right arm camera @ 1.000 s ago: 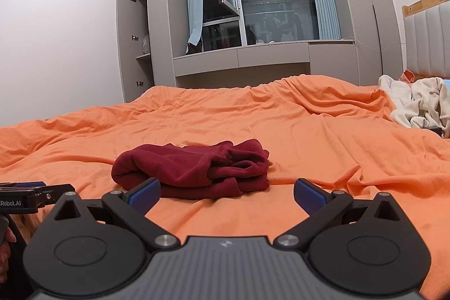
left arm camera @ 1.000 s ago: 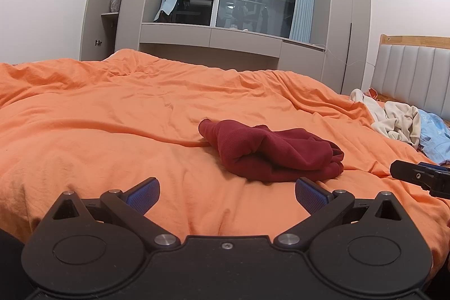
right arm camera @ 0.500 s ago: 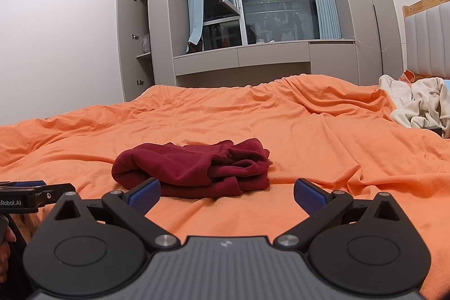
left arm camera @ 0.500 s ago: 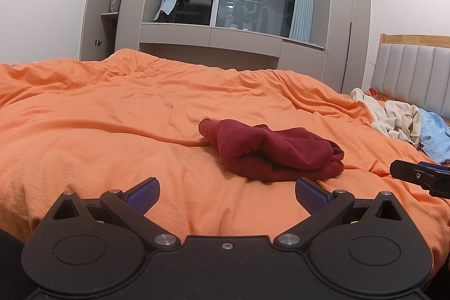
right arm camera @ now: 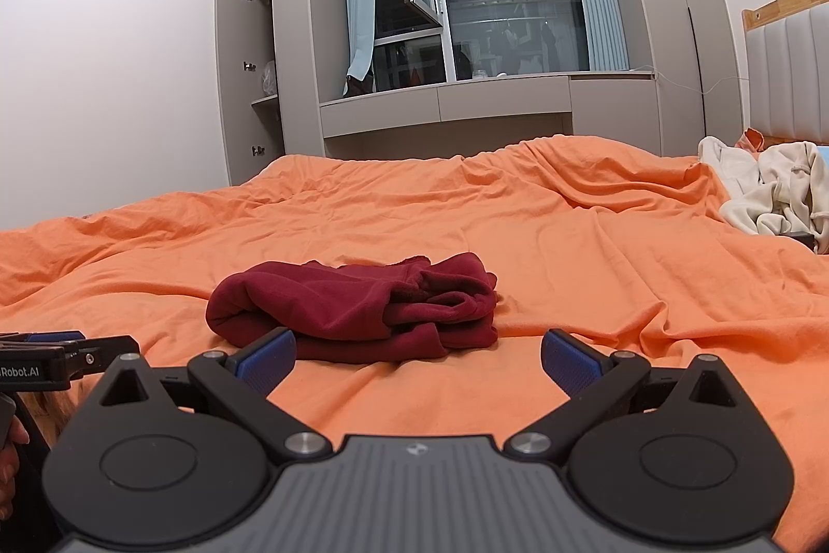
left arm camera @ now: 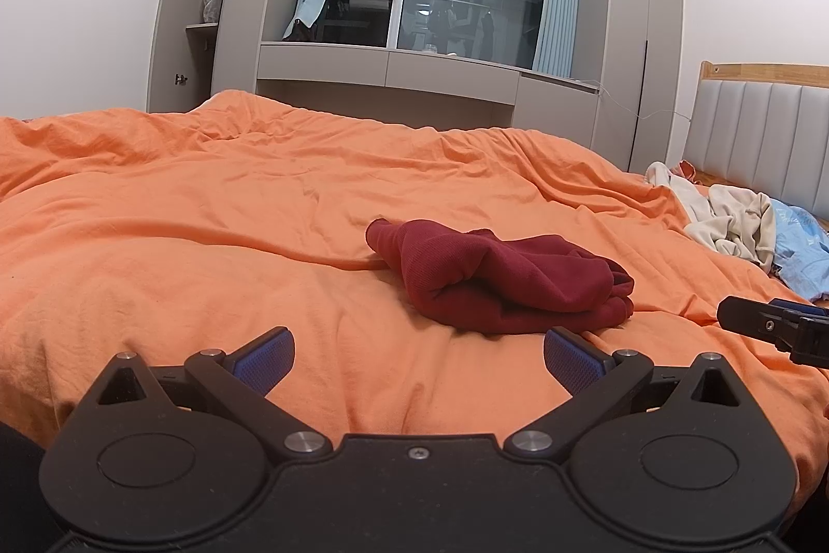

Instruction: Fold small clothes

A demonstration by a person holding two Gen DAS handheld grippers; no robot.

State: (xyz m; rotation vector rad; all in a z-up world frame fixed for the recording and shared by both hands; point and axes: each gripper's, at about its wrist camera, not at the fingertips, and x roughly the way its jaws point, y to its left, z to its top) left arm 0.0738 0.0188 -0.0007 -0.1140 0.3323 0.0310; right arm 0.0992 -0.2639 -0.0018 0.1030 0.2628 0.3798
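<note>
A dark red garment (left arm camera: 497, 278) lies folded in a bundle on the orange bedcover (left arm camera: 207, 231); it also shows in the right wrist view (right arm camera: 357, 304). My left gripper (left arm camera: 418, 358) is open and empty, a short way in front of the bundle and apart from it. My right gripper (right arm camera: 417, 358) is open and empty, just in front of the bundle, its left fingertip (right arm camera: 267, 356) overlapping the bundle's near edge in view. Each gripper shows at the edge of the other's view: the right one (left arm camera: 772, 327), the left one (right arm camera: 57, 353).
A heap of cream and light blue clothes (left arm camera: 746, 226) lies at the right by the padded headboard (left arm camera: 761, 138); it also shows in the right wrist view (right arm camera: 772, 190). Grey cupboards and a window seat (left arm camera: 388, 71) stand beyond the bed's far edge.
</note>
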